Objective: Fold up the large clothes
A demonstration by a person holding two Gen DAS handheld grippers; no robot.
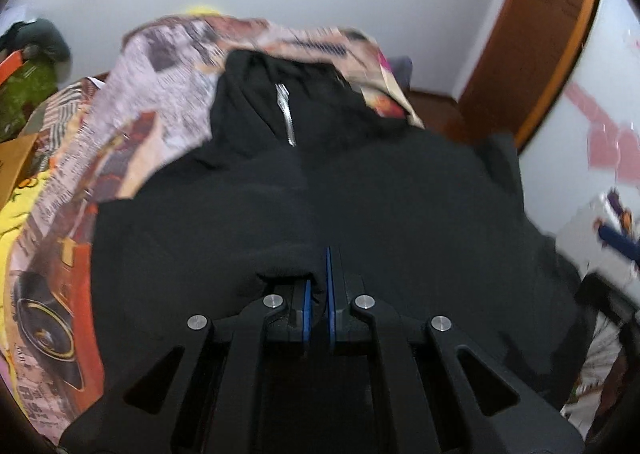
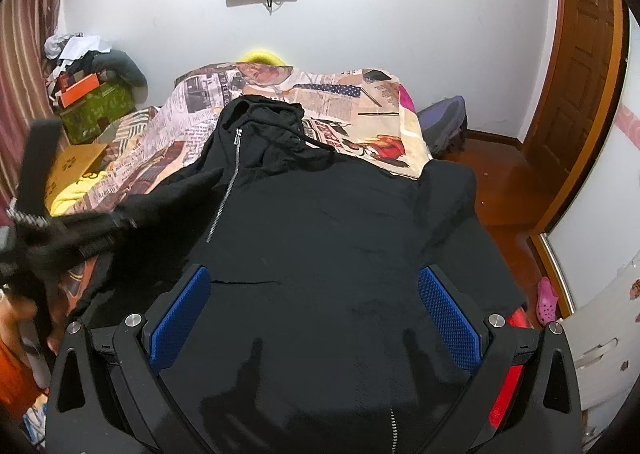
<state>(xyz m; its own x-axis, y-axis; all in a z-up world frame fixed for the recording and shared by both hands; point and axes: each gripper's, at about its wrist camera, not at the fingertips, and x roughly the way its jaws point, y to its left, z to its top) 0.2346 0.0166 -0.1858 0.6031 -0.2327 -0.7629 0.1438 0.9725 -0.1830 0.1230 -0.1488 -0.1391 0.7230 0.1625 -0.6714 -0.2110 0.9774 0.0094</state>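
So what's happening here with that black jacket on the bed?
A person is folding a black zip-up hoodie spread out on a bed covered by a newspaper-print bedspread. They hold a two-finger gripper in each hand. The left gripper is shut with a pinch of the black fabric bunched at its fingers. The right gripper is open above the hoodie's lower part, gripping nothing. The hood and the zipper lie toward the far end of the bed.

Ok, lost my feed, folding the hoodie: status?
Left gripper shut on black hoodie fabric. Right gripper open above it. Hoodie spread on bed, partly folded. Nothing in the way.
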